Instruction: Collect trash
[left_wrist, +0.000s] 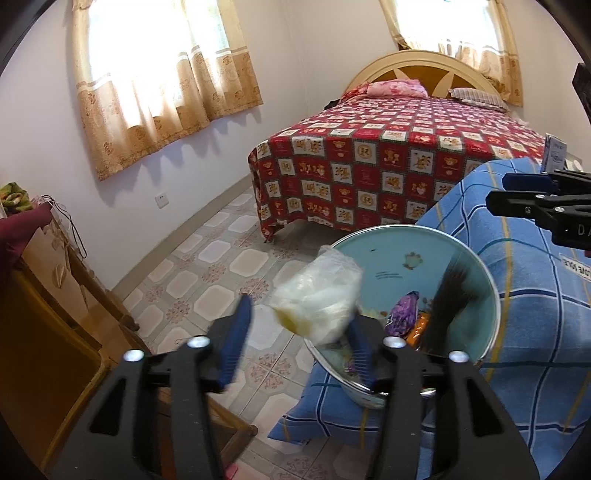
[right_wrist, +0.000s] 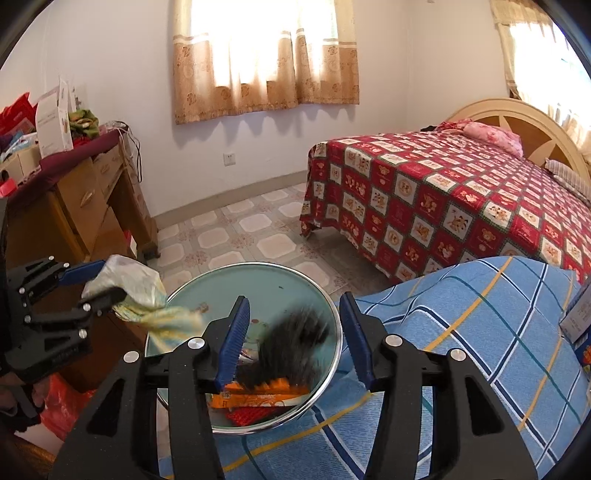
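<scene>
I have both grippers over the round pale-blue metal basin (left_wrist: 402, 258), which stands on the blue checked cloth (left_wrist: 535, 295) covering the bench, because this basin is where I collect the trash. The left gripper (left_wrist: 295, 336) has its jaws standing well apart, and the crumpled clear plastic bag (left_wrist: 317, 291) with a yellowish stain sits between them at the near rim; the bag looks blurred, and I judge it is no longer pressed, so it is dropping toward the basin. In the right wrist view the same bag hangs off the left jaws at the basin's edge, partly outside the rim, so it could fall on the tiled floor (left_wrist: 229, 258) instead. The right gripper (right_wrist: 293, 341) also has wide jaws with nothing clamped; under them a blurred black bushy thing (right_wrist: 291, 339) is inside the basin, above orange and red wrappers (right_wrist: 258, 402). I cannot tell what the black thing is. The basin already holds several pieces, so I think the collecting is well along.
</scene>
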